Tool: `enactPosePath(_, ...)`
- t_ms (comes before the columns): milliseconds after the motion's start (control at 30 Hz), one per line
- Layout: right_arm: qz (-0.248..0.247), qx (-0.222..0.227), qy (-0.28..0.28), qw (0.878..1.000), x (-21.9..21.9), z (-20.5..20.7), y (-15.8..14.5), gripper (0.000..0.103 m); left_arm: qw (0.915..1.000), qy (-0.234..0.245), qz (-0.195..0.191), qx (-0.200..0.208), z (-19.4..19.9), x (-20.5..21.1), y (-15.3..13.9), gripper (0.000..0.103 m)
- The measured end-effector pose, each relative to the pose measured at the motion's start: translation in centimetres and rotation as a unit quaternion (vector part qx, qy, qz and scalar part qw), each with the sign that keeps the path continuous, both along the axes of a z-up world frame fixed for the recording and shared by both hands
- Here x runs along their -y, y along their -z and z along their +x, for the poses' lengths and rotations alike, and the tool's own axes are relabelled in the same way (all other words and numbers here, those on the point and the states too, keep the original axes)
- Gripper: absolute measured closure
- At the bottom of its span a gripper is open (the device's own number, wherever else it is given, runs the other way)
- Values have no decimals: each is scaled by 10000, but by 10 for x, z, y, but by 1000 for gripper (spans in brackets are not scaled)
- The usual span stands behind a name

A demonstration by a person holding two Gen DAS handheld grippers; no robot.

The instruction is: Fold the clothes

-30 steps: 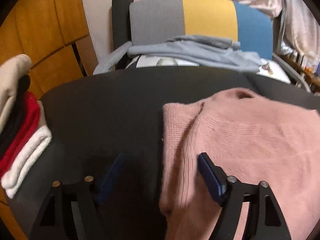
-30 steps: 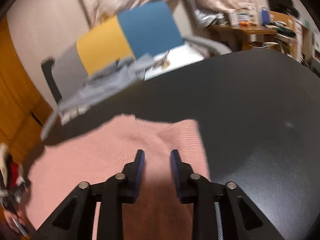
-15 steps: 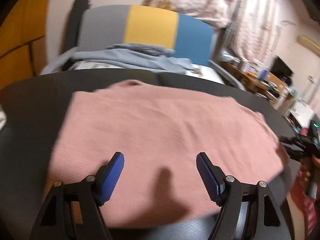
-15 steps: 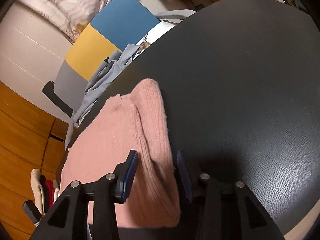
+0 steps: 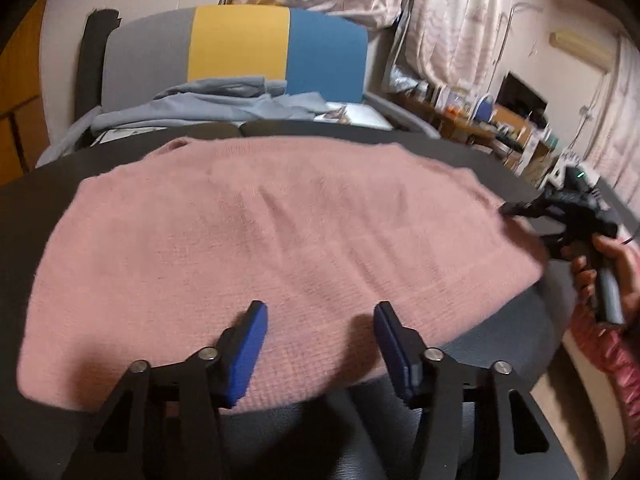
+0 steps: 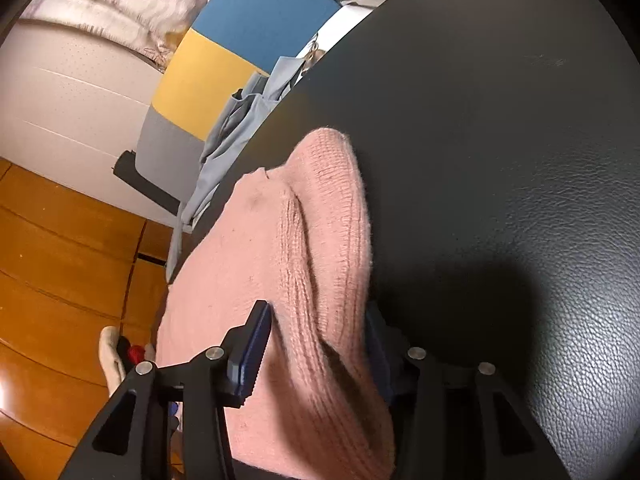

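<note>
Surface: black leather-textured tabletop (image 6: 520, 160), rounded at its far edge, in a lived-in room with pale curtains.
Left gripper: left gripper (image 5: 318, 312), blue pads spread wide apart, hovering over the near edge of the tabletop with nothing between the pads.
Right gripper: right gripper (image 6: 318, 326), its blue pads part-closed on a thick ribbed fold of knit; whether they actually squeeze it cannot be told. In the left wrist view the right gripper (image 5: 516, 210) sits at the garment's right edge, held by the person's right hand (image 5: 612, 268).
Garment: pink knitted sweater (image 5: 272, 240), spread flat across the middle of the tabletop, its lower hem just beside the near edge; its right side is bunched into a raised roll (image 6: 332, 220).
Side pile: cream and red folded clothes (image 6: 120, 350), off the tabletop's left edge, only partly visible.
Behind the far edge: grey, yellow and blue panelled chair back (image 5: 240, 44), with a crumpled light-blue garment (image 5: 208, 102) draped on the seat.
Far right corner: cluttered wooden desk (image 5: 504, 120), blurred.
</note>
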State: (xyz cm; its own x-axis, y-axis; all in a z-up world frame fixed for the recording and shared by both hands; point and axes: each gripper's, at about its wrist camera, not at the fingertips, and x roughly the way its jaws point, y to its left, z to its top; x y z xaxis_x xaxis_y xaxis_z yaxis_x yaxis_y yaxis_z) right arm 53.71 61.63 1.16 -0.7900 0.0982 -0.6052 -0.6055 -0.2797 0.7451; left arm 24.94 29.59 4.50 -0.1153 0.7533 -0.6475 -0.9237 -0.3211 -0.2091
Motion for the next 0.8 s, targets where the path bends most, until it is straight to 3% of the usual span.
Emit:
enactPosePath(67,-90,-62,22,9999,-2,0,2,55,9998,85,179,85,3,-1,-4,73)
enactPosePath(167,-97,-26,-23,9999,-3,-3,2,55,9997,225,66,15,14,-16,0,93)
enactPosePath(267,-21,70,-114,9999,-3,-9,0,55,9987,231,-410,-175,24,-34,22,94)
enactPosePath(567,14,-43,-370,9993,-10,-22,2,55,9993,164,-319,49,20,-34,29,94)
enactPosePath(700,-73,1,-234,9997,-7,-24,6,79,9995,167,-278,41,21,-33,31,94)
enactPosePath(800,-214,-134,-56,9997,-4,-23,8,81,9992,-2,-353,-199,7,-24,25,94)
